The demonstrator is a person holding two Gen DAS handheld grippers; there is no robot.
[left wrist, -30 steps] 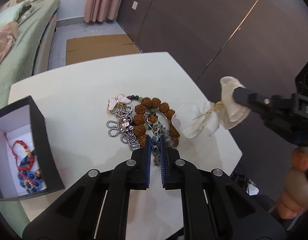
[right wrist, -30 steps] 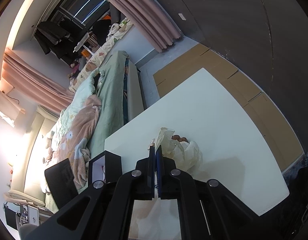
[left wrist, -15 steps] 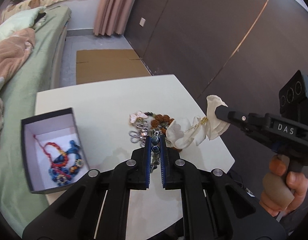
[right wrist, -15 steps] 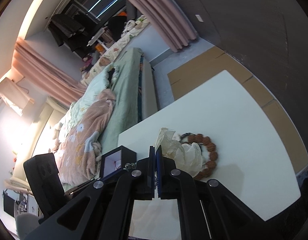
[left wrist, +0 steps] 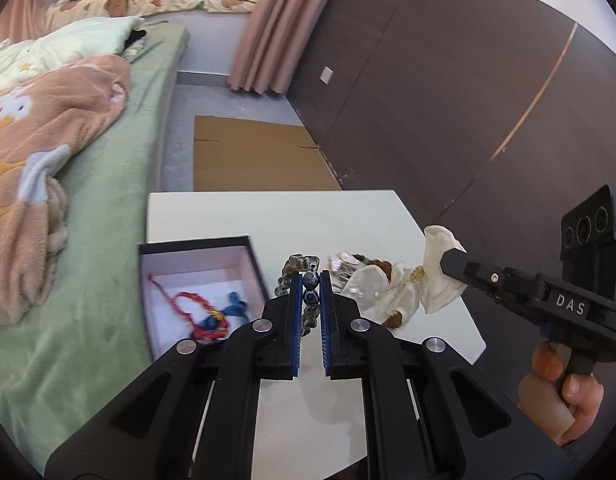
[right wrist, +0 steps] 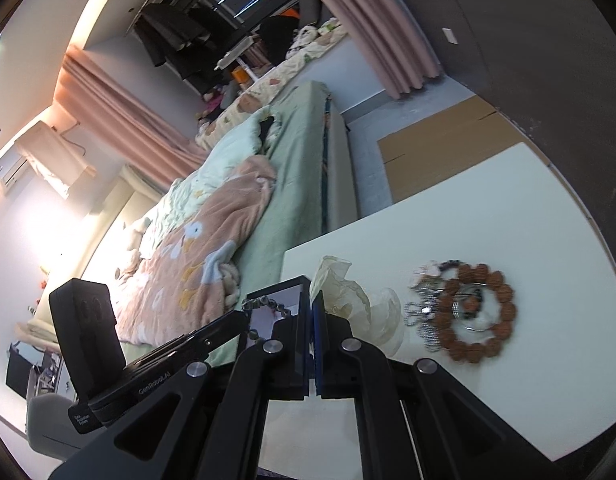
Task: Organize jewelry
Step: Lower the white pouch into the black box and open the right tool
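Note:
My left gripper (left wrist: 311,280) is shut on a dark blue-grey bead bracelet (left wrist: 304,268), held above the white table (left wrist: 268,212) just right of the open black box (left wrist: 196,244). The box holds red and blue braided bracelets (left wrist: 206,316). My right gripper (right wrist: 311,300) is shut on a white fabric flower hairpin (right wrist: 348,300); it also shows in the left wrist view (left wrist: 412,288). A brown bead bracelet (right wrist: 476,312) and silver chains (right wrist: 422,316) lie on the table at the right. The left gripper with its bead bracelet (right wrist: 264,304) shows over the box (right wrist: 276,300).
A bed with a green sheet and peach blanket (left wrist: 68,128) runs along the table's left side. Flattened cardboard (left wrist: 256,156) lies on the floor beyond the table. A dark wall panel (left wrist: 448,100) stands to the right. The table's right edge (left wrist: 468,320) is close.
My left gripper has lifted the bead bracelet out of the jewelry pile and carried it left toward the box. My right gripper has risen with the flower hairpin.

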